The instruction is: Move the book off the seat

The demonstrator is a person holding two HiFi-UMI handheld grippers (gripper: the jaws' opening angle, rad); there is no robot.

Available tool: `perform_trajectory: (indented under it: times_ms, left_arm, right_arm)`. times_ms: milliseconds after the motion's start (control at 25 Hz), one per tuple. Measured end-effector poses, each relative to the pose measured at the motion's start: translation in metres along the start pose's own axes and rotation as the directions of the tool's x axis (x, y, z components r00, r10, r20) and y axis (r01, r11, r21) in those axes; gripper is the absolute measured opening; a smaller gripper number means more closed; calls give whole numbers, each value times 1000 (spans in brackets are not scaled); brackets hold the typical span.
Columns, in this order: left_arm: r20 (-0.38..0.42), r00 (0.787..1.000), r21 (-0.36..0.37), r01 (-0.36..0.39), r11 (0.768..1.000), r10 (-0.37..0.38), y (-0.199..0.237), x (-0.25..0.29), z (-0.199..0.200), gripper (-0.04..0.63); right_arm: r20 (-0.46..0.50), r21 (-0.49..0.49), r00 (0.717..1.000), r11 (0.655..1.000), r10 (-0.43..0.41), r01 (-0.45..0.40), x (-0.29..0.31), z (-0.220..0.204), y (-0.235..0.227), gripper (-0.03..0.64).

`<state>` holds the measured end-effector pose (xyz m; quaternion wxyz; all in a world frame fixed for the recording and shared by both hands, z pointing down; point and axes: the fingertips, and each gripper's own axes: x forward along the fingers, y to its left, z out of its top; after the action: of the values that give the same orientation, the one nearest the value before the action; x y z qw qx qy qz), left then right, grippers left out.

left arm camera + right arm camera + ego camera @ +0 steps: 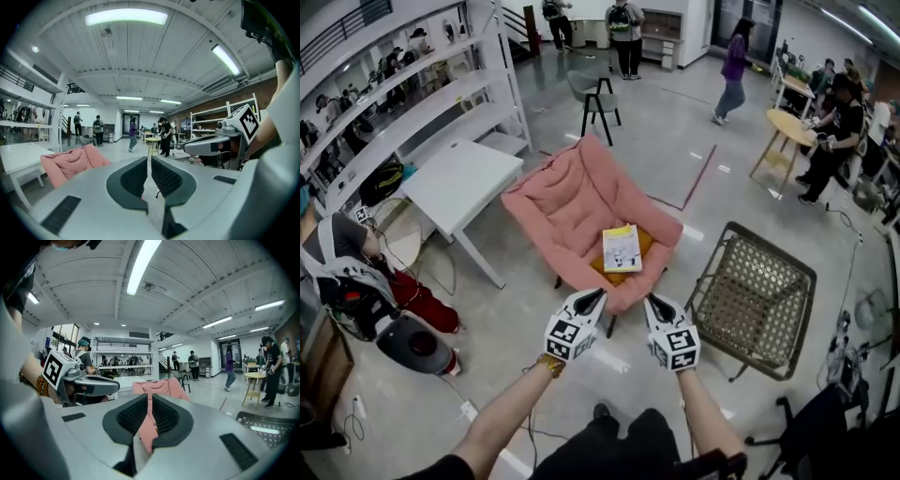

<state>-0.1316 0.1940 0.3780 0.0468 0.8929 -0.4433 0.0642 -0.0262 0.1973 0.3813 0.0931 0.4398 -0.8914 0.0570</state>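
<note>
Busy workshop floor [694, 155]: left tongs [594, 300] and right tongs [656, 305], pressed together, empty, hover near the pink chair [567, 202], the book [622, 248] lying on its seat; approach step, seemingly. Next they must spread to pinch it.

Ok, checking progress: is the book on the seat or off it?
On: the book lies flat on the seat of the pink chair.
</note>
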Motion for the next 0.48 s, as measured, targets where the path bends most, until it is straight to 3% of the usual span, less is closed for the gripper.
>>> perform_trajectory:
  times_ms: [480]
  left_arm:
    - [-46,999,-21,-2,1000,1,54,51,-14,31]
  right_arm:
    - [-15,22,1000,1000,-6,7,66,-5,-32,17]
